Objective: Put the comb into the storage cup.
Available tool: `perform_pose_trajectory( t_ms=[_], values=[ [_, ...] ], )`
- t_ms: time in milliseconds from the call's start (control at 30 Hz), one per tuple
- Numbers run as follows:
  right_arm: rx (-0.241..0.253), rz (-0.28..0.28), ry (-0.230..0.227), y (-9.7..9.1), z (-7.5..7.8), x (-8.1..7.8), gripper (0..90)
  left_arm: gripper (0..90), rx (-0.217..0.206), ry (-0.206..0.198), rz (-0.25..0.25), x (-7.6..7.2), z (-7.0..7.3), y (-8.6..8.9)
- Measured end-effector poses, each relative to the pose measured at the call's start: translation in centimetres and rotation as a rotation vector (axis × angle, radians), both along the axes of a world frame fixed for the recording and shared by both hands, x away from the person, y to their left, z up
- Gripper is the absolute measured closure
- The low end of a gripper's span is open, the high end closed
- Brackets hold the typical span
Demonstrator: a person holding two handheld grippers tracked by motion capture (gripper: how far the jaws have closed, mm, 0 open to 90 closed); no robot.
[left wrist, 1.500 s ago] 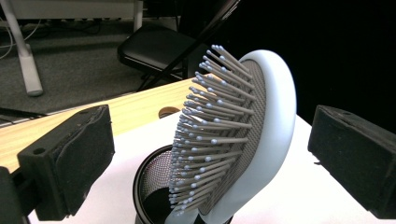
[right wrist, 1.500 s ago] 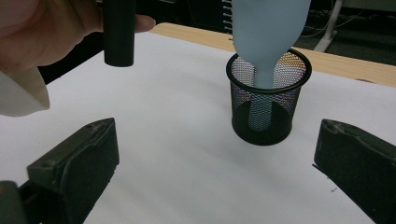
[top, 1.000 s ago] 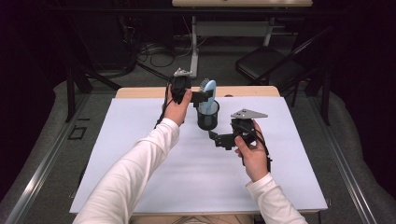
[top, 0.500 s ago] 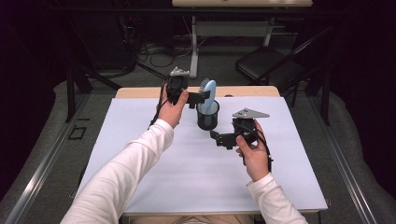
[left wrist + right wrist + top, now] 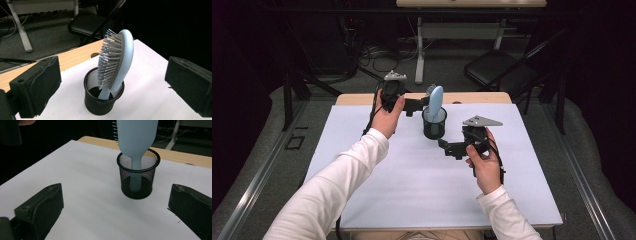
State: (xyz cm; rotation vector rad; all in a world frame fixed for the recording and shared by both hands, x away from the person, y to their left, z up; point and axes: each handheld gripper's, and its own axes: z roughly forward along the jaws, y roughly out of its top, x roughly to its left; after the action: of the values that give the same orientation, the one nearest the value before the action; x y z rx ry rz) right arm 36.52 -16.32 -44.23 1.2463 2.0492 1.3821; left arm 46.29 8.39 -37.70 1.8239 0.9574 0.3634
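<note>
A light-blue hairbrush [image 5: 119, 62] stands handle-down in a black mesh cup [image 5: 103, 100] on the white table sheet [image 5: 412, 180], its head leaning over the cup's rim.

The left gripper [image 5: 418, 106] is held by the person's left hand [image 5: 387, 117] just beside the cup, on its far left side. Its jaws are spread wide and grip nothing — in the left gripper view the brush and cup sit between the two black pads, a little ahead of them, with the bristles turned toward the left pad.

The right gripper [image 5: 447, 146] sits in the right hand [image 5: 484, 165], on the near right side of the cup and close to it. It too is released, its jaws well parted — in the right gripper view the cup [image 5: 138, 176] stands ahead between the pads, apart from both, and the smooth back of the brush [image 5: 137, 135] faces this gripper.

So the brush lies between the two grippers, touched by neither.
</note>
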Motion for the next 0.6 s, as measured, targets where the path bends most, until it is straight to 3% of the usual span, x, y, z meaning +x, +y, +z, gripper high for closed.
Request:
perform_pose_trajectory(
  t_ms=[600],
  values=[
    [-0.005, -0.002, 0.001, -0.1, 0.0, 0.0, 0.0, 0.5, 0.011, 0.003, 0.029, -1.9, 0.6, 4.0]
  ],
)
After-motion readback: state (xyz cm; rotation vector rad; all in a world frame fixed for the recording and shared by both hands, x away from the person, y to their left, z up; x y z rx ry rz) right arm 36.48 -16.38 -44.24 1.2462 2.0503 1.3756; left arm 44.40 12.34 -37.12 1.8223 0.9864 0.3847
